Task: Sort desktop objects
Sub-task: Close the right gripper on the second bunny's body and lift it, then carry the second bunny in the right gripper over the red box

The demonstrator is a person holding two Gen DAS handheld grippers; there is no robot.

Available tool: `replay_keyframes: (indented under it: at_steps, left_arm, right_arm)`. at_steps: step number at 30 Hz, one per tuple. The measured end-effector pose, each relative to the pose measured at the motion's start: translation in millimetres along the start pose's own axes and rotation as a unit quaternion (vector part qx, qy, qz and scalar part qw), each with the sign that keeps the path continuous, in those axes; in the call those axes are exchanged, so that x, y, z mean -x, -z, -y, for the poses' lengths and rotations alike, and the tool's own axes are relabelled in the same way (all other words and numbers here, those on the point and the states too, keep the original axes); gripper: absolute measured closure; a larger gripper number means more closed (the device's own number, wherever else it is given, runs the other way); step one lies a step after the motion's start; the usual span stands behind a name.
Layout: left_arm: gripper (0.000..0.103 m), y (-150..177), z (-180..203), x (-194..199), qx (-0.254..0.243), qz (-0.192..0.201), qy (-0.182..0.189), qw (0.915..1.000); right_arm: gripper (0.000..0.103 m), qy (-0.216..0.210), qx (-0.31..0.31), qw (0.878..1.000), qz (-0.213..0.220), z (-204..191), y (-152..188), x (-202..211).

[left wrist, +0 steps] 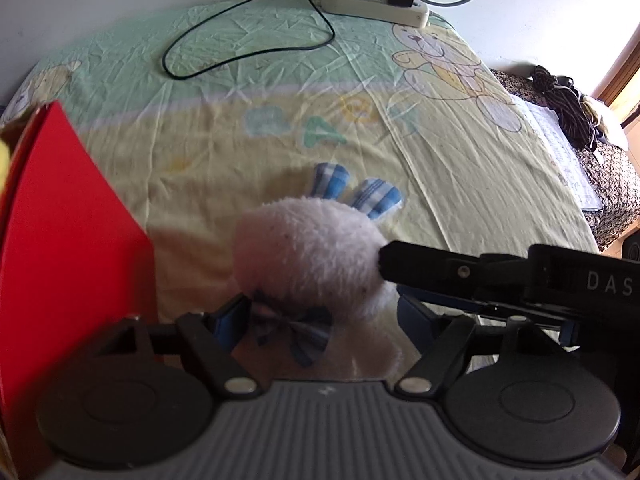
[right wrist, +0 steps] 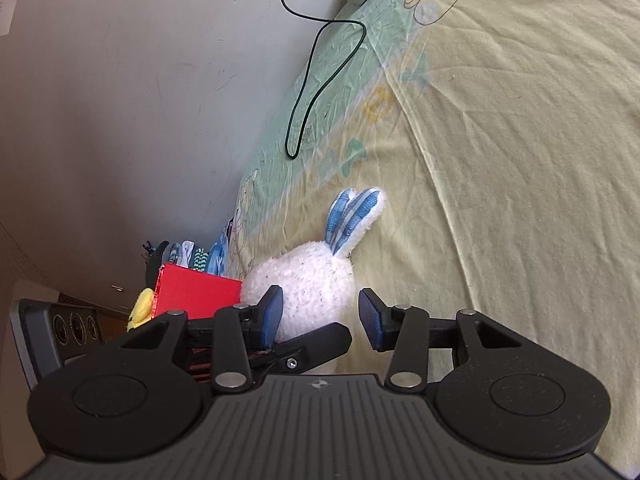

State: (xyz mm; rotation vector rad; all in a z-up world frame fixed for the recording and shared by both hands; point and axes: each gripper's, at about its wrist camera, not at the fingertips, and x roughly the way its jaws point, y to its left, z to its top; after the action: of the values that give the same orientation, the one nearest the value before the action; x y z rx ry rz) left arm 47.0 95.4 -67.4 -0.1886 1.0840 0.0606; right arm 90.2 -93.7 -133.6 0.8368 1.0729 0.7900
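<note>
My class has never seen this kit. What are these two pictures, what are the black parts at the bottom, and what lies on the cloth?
There is no robot. A person holds a two-finger gripper in each hand, and a camera on each looks along its fingers. One picture comes from the left gripper, the other from the right gripper. On the printed cloth are a white plush bunny, a red box, a black cable and a power strip. The left fingers flank the bunny, but it is unclear whether they squeeze it. The right gripper is open and empty.

1 plush bunny (left wrist: pixel 308 256), 1 red box (left wrist: pixel 60 240), 1 power strip (left wrist: pixel 372 4).
</note>
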Motion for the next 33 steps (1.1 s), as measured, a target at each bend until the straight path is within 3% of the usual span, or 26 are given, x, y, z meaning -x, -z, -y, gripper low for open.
replay_keyframes:
  at_steps: [6, 8, 10, 11, 24, 33]
  left_arm:
    - [0.025, -0.1, 3.8, -5.8, -0.014, -0.002, -0.016, 0.9998]
    - [0.025, 1.1, 4.7, -5.4, -0.017, -0.002, -0.016, 0.9997]
    - [0.026, 3.0, 6.4, -2.9, -0.020, 0.000, -0.012, 0.9997]
    - [0.026, 4.2, 7.6, -0.9, -0.021, 0.001, -0.010, 0.9997]
    - [0.027, 38.0, 53.1, 31.4, -0.084, 0.005, 0.057, 0.9948]
    - [0.027, 60.1, 72.4, 76.4, -0.136, 0.064, 0.081, 0.9854]
  right_arm:
    - [0.048, -0.023, -0.020, 1.000, -0.007, 3.5, -1.8, -15.5]
    - [0.050, -0.032, -0.023, 0.999, -0.015, 4.0, -1.2, -16.8]
    - [0.064, -0.043, -0.024, 0.999, -0.014, 3.8, -1.2, -14.3]
    - [0.064, -0.048, -0.028, 0.998, -0.015, 4.0, -0.9, -12.2]
    - [0.064, -0.013, -0.020, 1.000, 0.009, -4.5, 27.1, 66.8]
    - [0.064, -0.020, 0.014, 0.997, 0.075, -36.6, 64.6, 113.6]
